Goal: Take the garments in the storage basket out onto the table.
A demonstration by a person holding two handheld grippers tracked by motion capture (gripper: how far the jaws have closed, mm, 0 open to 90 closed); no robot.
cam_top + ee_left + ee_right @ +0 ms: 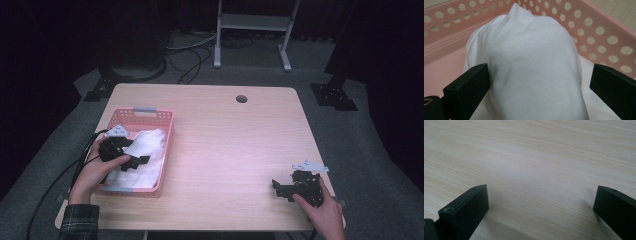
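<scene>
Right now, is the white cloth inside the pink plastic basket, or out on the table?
Inside. The white cloth lies bunched within the perforated walls of the pink plastic basket, with the open left gripper astride it.

Your left gripper [134, 162] is black with a grey plate on top, its 2 black jaws either side of plain white cloth [531, 70]. That cloth lies in a pink basket [167, 131] with round holes through its walls. Your right gripper [281, 187] is black too, over the pale wood-grain table [230, 145]. Your left sleeve [79, 221] is dark plaid.
</scene>
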